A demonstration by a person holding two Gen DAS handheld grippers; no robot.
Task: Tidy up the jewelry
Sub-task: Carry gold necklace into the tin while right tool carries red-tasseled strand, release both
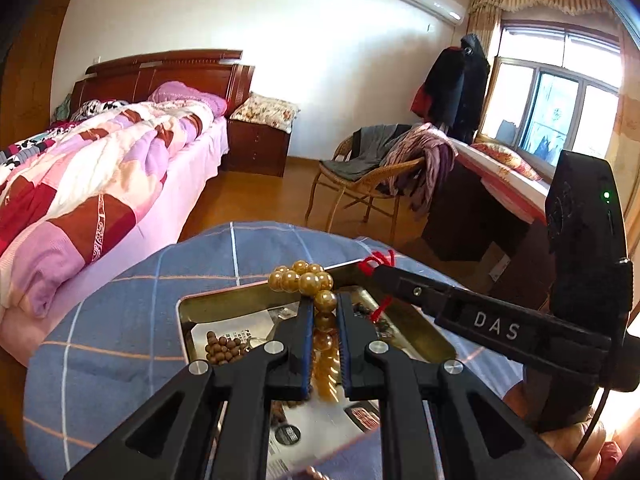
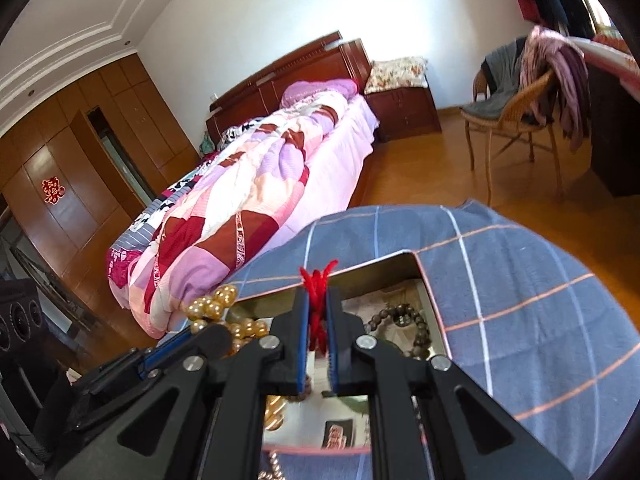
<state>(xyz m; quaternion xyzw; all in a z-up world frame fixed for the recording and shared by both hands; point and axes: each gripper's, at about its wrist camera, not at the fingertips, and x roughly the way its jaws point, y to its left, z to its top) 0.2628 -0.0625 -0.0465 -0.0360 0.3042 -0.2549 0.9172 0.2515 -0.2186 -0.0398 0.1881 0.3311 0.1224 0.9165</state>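
Observation:
A shiny metal tin point(image 1: 224, 308) sits open on a blue checked cloth point(image 1: 120, 320). My left gripper point(image 1: 324, 308) is shut on a string of large golden beads point(image 1: 304, 278), held above the tin. My right gripper point(image 2: 318, 304) is shut on a red cord point(image 2: 318, 280) over the tin point(image 2: 404, 268). It also shows in the left wrist view point(image 1: 376, 266), reaching in from the right. Small brown beads point(image 1: 224, 348) lie in the tin. A dark bead bracelet point(image 2: 416, 328) lies in it too. The golden beads show at the left of the right wrist view point(image 2: 212, 304).
A bed with a pink patchwork quilt point(image 1: 92, 176) stands to the left. A wicker chair with clothes point(image 1: 372, 168) and a dark desk point(image 1: 480, 216) stand beyond the cloth. A wooden wardrobe point(image 2: 60, 168) is at the far left. The floor is wood.

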